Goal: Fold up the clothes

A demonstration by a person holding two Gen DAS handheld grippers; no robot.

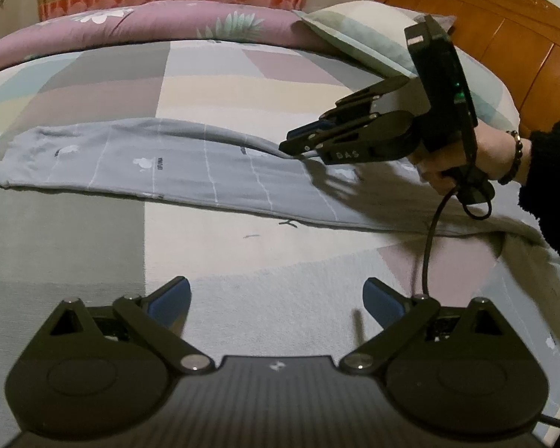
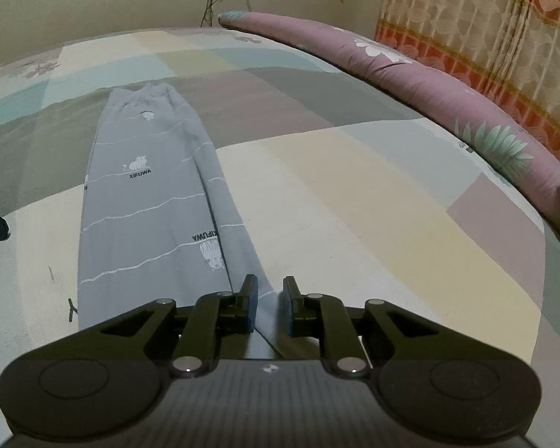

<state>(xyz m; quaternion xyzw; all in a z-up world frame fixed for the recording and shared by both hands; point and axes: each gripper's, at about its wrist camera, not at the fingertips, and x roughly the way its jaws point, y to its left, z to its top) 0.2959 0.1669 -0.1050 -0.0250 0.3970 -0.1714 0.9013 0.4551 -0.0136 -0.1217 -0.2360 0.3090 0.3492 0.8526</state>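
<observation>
While the grey trousers (image 2: pixel 142 201) lie stretched long across the patchwork bedsheet (image 2: pixel 354 171), folded lengthwise w/ one leg over the other, I've got the right gripper (image 2: pixel 268 308) low at their near end. Its jaws sit narrowly apart, straddling a raised ridge of cloth; pads don't look to be pressing, so no real hold yet, I'd say. The left gripper (image 1: pixel 276 304) hangs wide open over bare sheet, nothing in it.

Risks as I judge them: closing on that thin ridge may catch only the top layer, so a lift would peel the legs apart & wreck the fold. Could also pinch the sheet beneath.

Containers: none in view, just pillow (image 1: pixel 358 33) & rolled quilt (image 2: pixel 410 74) at the edges.
</observation>
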